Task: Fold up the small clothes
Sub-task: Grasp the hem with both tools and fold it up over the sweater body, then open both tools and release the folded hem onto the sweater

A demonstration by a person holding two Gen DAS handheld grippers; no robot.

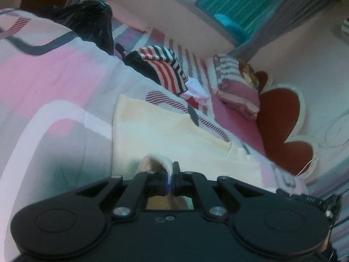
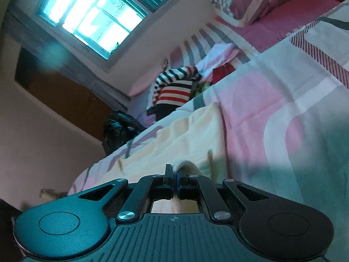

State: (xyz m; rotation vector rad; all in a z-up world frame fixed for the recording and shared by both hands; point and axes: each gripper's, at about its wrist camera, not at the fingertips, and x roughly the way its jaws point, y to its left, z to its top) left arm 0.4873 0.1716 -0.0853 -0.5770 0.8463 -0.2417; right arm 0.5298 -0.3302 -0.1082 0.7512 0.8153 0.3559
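A cream-yellow small garment [image 1: 174, 135] lies spread on the pink, white and grey quilt [image 1: 54, 87]; it also shows in the right wrist view [image 2: 185, 137]. My left gripper [image 1: 171, 174] is shut on a folded edge of this garment, which sticks up between its jaws. My right gripper [image 2: 175, 174] is shut on another edge of the same garment, a white hem curling out by its fingertips. Both grippers sit low, close to the quilt.
A pile of clothes with a red, white and navy striped top [image 1: 165, 67] [image 2: 174, 87] lies further up the bed. A black bag [image 1: 91, 21], striped pillows [image 1: 235, 83] and a red flower cushion [image 1: 281, 120] are beyond. A wall with a window [image 2: 93, 19] is behind.
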